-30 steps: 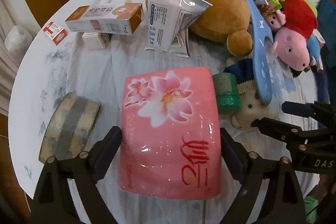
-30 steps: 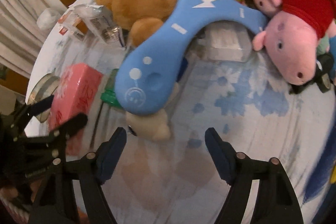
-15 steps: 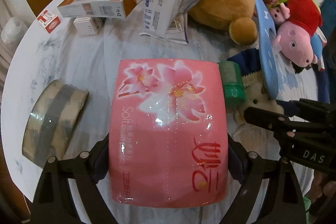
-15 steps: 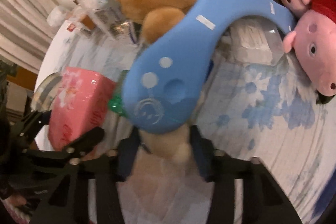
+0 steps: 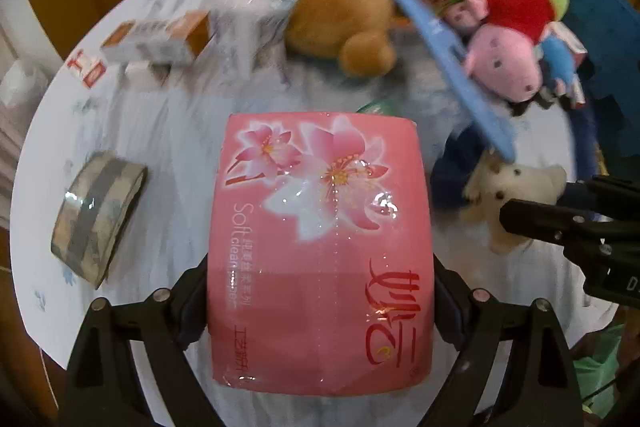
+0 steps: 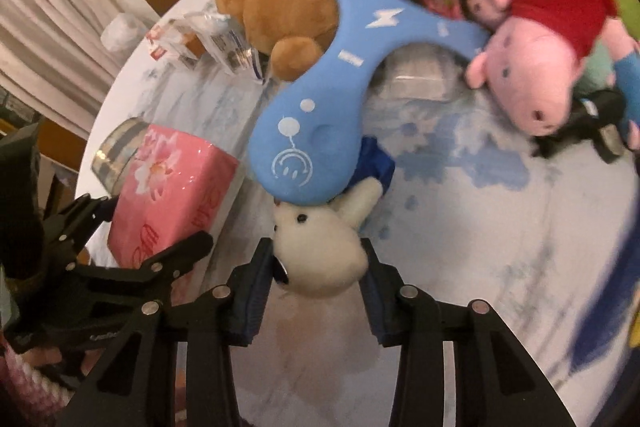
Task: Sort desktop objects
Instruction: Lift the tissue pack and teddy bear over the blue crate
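1. Left gripper (image 5: pixel 320 303) is clamping a pink tissue pack (image 5: pixel 320 247) across its short width, jaws spread wide w/ pads pressing on both long sides. Pack's long axis is running straight out along the fingers, away from the cam.
2. Right gripper (image 6: pixel 318 281) is pinching a small white plush toy (image 6: pixel 320 259), jaws about a third open, pads squeezing its head from both sides; they have just been closing in on it.
3. Blue curved plastic piece (image 6: pixel 320 99) is lying partly over the white plush, its rounded end touching the top of the toy's head. Judgement: this overlap is what the next move depends on; the plush needs to be pulled out toward the right gripper, back from under the blue end, else the blue piece could be getting dragged along.
4. Both grippers are sitting side by side, left one's pack just beside the right one's plush, so the two loads may be bumping if they swing inward.
5. Rest of the round table (image 5: pixel 168 211): tape roll (image 5: pixel 98 215) to the left of the pack, brown teddy (image 5: pixel 340 15) and pink pig plush (image 5: pixel 504 63) at the far side, boxes (image 5: pixel 160 37) far left.
6. Sorting seems early, pile mostly untouched.
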`<state>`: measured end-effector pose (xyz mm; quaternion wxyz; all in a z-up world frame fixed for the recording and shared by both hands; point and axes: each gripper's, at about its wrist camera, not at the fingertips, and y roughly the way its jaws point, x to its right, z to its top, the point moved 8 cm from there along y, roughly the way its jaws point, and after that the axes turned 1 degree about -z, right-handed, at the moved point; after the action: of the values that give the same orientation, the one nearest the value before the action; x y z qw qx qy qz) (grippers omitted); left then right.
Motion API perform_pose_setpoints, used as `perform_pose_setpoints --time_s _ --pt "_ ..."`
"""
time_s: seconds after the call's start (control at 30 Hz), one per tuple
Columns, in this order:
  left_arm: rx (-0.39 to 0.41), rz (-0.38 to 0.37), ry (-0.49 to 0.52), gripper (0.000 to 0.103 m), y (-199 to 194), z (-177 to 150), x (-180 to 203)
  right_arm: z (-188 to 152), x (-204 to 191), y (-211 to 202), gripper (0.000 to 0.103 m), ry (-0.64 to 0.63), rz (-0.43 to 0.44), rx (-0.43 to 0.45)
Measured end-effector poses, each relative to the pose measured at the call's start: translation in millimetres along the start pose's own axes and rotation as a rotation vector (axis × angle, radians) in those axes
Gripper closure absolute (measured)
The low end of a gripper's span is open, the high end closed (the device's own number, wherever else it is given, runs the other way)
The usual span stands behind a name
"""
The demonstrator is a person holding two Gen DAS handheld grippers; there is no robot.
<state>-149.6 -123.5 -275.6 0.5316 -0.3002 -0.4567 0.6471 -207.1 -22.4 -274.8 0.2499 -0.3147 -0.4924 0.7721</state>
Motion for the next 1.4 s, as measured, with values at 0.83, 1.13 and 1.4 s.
perform_pose_setpoints --time_s 0.83,1.13,1.4 --pt "0.389 -0.069 0.215 0.013 -141.7 98.3 219.1 -11.2 108.3 -263.1 0.063 0.014 -0.128 0.541" --pt "0.56 -0.206 0.357 0.013 -212.8 123.8 352.1 -50.3 170.3 -396.7 0.063 0.088 -0.285 0.796" --pt "0.603 -0.293 0.458 0.013 -245.7 126.5 472.2 -106.4 242.6 -477.2 0.063 0.208 -0.451 0.907"
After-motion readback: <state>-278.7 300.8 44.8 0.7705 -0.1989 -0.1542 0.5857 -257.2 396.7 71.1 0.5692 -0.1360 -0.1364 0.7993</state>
